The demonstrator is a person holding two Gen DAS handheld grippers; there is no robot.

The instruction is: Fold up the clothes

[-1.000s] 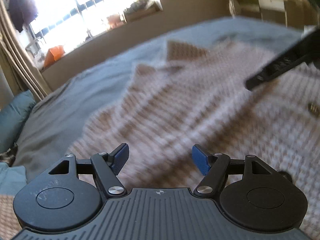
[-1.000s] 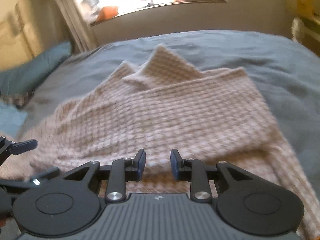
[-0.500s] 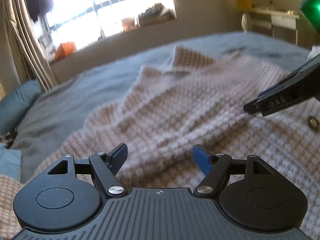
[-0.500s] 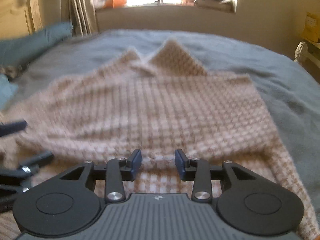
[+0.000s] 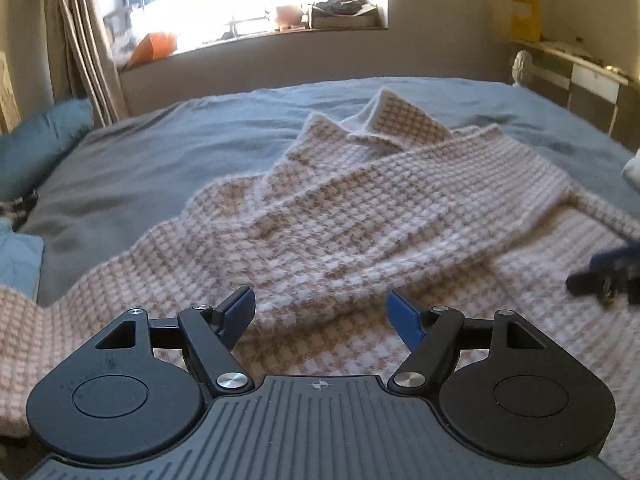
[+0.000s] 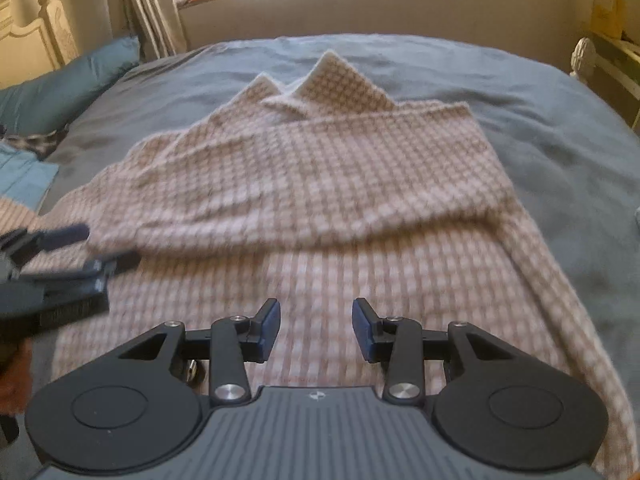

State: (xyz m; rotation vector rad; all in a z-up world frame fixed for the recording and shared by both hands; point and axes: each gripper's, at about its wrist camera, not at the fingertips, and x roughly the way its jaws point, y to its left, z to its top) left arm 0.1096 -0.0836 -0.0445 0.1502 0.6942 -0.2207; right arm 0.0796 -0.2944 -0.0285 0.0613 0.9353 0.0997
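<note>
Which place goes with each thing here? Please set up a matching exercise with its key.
Things:
1. checked garment
2. teal pillow
3. curtain
4. orange item

Places:
A. on the window sill
B. hanging beside the window
C. spread on the grey-blue bedcover, partly folded
D. at the bed's left edge in both views

Pairs: 1-C, 2-D, 3-B, 4-A

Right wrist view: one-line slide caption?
Right gripper, jaws open and empty, above a folded checked garment on a grey bed; left gripper at frame left.
</note>
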